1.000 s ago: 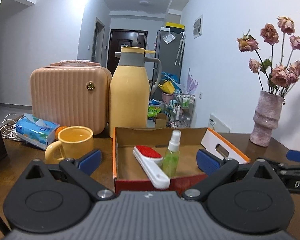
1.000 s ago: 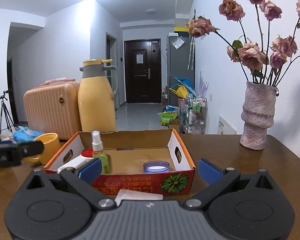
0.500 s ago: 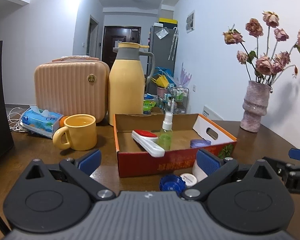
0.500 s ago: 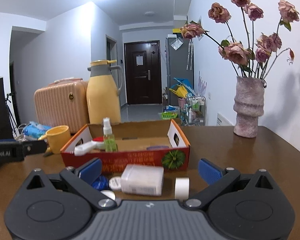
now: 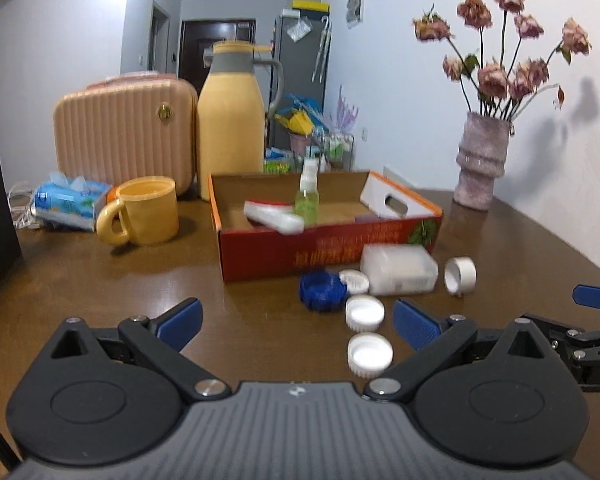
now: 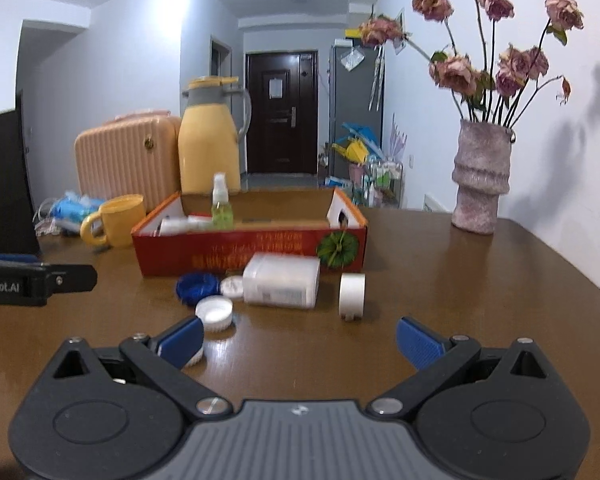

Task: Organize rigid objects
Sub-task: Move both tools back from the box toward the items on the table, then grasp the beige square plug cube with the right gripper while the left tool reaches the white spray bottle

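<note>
**Grippers pull back; loose items come into view**

A brown wooden table (image 6: 480, 280) fills a lit room, a hallway door behind. Over the last second both cameras have drawn back from the cardboard box (image 6: 252, 254), exposing things lying on the table along the box's near wall: a clear plastic container (image 6: 282, 282) on its side, a white tape roll (image 6: 352, 294), a blue lid (image 5: 322, 290) and white caps (image 5: 365, 311). A spray bottle (image 5: 307, 196) and brush (image 5: 274, 216) already sit inside the box. The left gripper (image 5: 296, 322) and right gripper (image 6: 299, 342) both hang spread wide and empty. These loose pieces likely still need boxing.
</note>
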A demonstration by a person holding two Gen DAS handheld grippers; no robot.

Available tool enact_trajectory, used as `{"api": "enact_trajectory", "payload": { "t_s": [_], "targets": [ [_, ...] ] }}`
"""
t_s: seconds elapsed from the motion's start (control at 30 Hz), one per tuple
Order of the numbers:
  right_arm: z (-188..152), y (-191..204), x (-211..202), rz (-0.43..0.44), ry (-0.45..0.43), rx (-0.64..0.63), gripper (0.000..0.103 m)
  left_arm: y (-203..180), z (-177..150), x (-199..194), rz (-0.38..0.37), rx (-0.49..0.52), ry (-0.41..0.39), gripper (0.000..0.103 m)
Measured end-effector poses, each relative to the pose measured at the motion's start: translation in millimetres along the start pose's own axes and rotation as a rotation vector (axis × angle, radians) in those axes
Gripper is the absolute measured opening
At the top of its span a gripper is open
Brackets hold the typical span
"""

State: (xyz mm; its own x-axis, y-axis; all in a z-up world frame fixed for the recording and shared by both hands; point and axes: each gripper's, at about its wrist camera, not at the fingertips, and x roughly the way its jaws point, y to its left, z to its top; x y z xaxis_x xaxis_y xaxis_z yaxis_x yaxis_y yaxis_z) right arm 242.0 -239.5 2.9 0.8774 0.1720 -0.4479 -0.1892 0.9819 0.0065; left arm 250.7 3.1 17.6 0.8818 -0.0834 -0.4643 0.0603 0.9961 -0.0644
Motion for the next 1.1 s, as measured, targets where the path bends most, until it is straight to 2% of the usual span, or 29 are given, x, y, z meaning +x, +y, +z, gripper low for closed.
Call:
{"api": "enact_trajectory", "payload": {
  "t_s": [0.27,0.53,0.83,1.1],
  "targets": [
    [-35,4,-9,0.007,0.088,-0.005,0.103,2,-29,1,-0.002,-0.004,0.096,0.103],
    [-54,9,-21,0.043,0.099,-0.024,0.103,-3,-45,-13,-0.014,0.0,0.121,0.103],
    [-56,12,-8,0.071,0.127,-0.093,0.102,-6,-58,-10,-0.026,-0.011,0.178,0.103],
    [-50,11,17,0.156,0.179,-0.186,0.096,-9,-59,-8,-0.023,-0.009,0.193,0.103]
  ]
}}
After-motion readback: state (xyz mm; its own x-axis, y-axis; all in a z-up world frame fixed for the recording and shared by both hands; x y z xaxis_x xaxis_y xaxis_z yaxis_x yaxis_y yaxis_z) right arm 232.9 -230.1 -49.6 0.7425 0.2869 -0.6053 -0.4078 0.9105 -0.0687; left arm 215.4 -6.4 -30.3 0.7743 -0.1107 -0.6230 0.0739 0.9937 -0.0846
